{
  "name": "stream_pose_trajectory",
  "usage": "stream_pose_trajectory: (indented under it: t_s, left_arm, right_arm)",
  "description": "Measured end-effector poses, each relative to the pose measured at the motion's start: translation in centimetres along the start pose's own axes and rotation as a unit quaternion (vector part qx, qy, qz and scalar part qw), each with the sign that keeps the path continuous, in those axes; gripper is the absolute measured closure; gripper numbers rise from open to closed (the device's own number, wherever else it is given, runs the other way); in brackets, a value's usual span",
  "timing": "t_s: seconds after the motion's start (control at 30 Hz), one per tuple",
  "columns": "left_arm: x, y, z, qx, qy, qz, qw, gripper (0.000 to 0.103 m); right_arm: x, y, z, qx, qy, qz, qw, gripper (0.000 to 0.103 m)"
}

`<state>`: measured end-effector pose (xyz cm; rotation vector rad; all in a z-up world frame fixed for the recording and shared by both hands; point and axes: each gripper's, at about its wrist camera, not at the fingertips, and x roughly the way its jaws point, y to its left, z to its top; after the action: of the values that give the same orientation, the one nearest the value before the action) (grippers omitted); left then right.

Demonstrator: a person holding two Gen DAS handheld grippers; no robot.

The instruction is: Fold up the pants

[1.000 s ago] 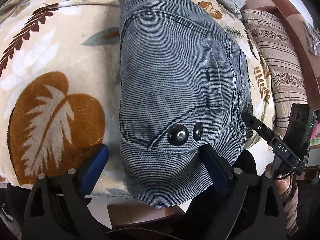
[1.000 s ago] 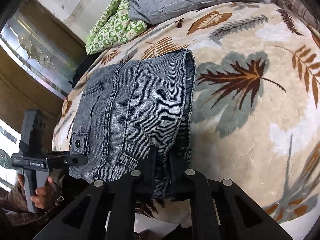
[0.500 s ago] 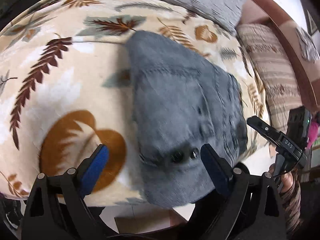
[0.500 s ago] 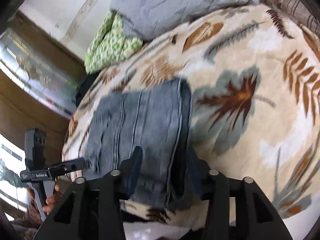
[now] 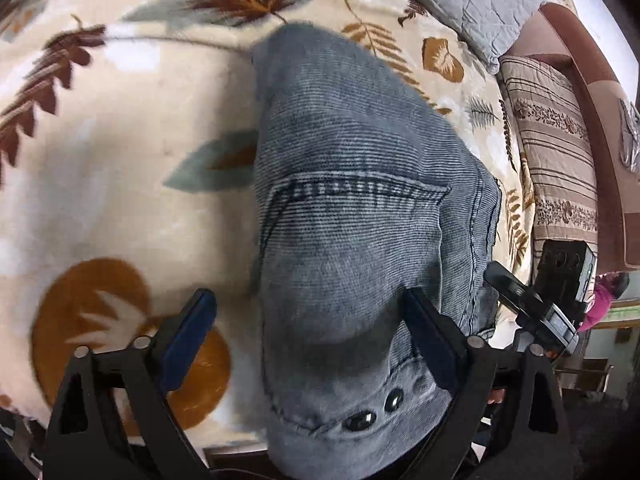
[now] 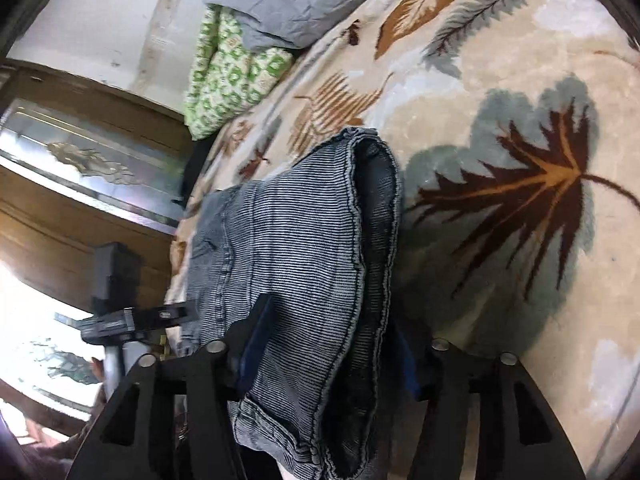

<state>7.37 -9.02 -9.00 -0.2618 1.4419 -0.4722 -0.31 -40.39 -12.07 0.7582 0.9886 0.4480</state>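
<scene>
The grey-blue denim pants [image 5: 360, 208] lie folded on a cream leaf-print blanket [image 5: 120, 160], their two waist buttons [image 5: 360, 420] near the bed's edge. My left gripper [image 5: 310, 328] hovers over that waist end, its jaws wide and still opening. One finger is over the blanket, the other over the denim, and neither presses anything. In the right wrist view the pants [image 6: 300, 248] show their stacked hem edge. My right gripper [image 6: 330, 352] straddles that edge with its jaws opening. The cloth sits loose between the pads.
A grey quilt [image 5: 472, 4] and a green patterned pillow [image 6: 232, 76] lie at the far end of the bed. A striped cover [image 5: 560, 160] runs along one side. A wooden cabinet [image 6: 60, 220] stands beyond the bed. The mattress edge drops off just under both grippers.
The right gripper, shut on the pants' edge a second ago, has spread its jaws and released the cloth. The left gripper has slid forward over the waist, so the buttons now sit nearer its base.
</scene>
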Motion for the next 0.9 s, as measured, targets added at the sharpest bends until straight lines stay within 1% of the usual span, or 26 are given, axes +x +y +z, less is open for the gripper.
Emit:
stream_pose_trajectory:
  t_s: [0.03,0.07,0.13,0.2,0.23,0.27,0.3,0.33,0.37,0.43,0.47,0.5,0.53,0.57,0.6,0.73,0.9]
  left_arm:
    - [0.1,-0.1,0.0,0.0,-0.004,-0.007,1.0,0.0]
    - [0.2,-0.2,0.0,0.001,-0.007,-0.006,1.0,0.0]
    - [0.3,-0.5,0.1,0.007,-0.009,0.0,0.9999,0.0]
    - [0.3,-0.6,0.2,0.006,-0.008,0.001,0.9999,0.0]
    - [0.2,-0.5,0.1,0.005,-0.008,-0.002,1.0,0.0]
    - [0.2,-0.4,0.1,0.005,-0.006,-0.006,1.0,0.0]
    - [0.2,-0.3,0.1,0.004,-0.005,-0.008,0.9999,0.0]
    - [0.2,-0.3,0.1,0.005,-0.004,-0.007,1.0,0.0]
    - [0.2,-0.4,0.2,0.005,-0.004,-0.003,1.0,0.001]
    - [0.0,-0.8,0.0,0.009,-0.008,0.003,0.9999,0.011]
    - [-0.3,-1.0,-0.1,0.014,-0.008,-0.004,0.9999,0.032]
    - [-0.6,-1.4,-0.3,0.019,-0.004,-0.015,0.9997,0.049]
    - [-1.2,-1.9,-0.5,0.028,-0.01,-0.003,0.9996,0.051]
    - [-1.7,-2.3,-0.7,0.04,-0.015,0.003,0.9991,0.06]
    - [-2.0,-2.5,-1.0,0.048,-0.018,0.007,0.9986,0.066]
    - [-3.5,-1.8,-1.4,0.034,-0.018,-0.005,0.9992,0.069]
    - [-6.0,-1.2,-0.8,0.026,-0.038,0.001,0.9989,0.069]
  right_arm:
    - [0.0,-0.2,0.0,0.003,-0.001,0.012,1.0,0.042]
    - [0.0,-0.6,0.0,0.008,-0.002,0.023,1.0,0.042]
    - [0.1,-0.7,0.1,0.006,0.0,0.027,1.0,0.042]
    - [0.4,-0.2,0.2,-0.005,0.01,0.022,1.0,0.041]
    - [0.3,0.0,0.3,-0.007,0.015,0.026,1.0,0.041]
    - [0.3,0.5,0.2,-0.013,0.024,0.04,0.999,0.042]
    - [0.2,0.8,0.0,-0.026,0.029,0.044,0.998,0.045]
    - [0.4,0.9,-0.2,-0.037,0.035,0.026,0.998,0.054]
    - [0.7,0.8,-0.2,-0.039,0.04,0.016,0.998,0.057]
    - [0.6,0.5,-0.1,-0.026,0.028,0.012,0.999,0.067]
    - [0.4,0.7,-0.1,-0.021,0.022,0.004,1.0,0.069]
    - [0.2,1.1,-0.3,-0.021,0.018,-0.002,1.0,0.072]
    - [0.0,1.7,-0.5,-0.025,0.015,-0.007,1.0,0.074]
    - [-0.3,2.3,-0.7,-0.031,0.012,-0.011,0.999,0.074]
    - [-0.5,3.0,-0.8,-0.036,0.011,-0.014,0.999,0.074]
    - [-0.9,4.7,-0.9,-0.036,0.017,-0.01,0.999,0.073]
    - [-0.3,7.8,-0.4,-0.061,0.024,-0.003,0.998,0.073]
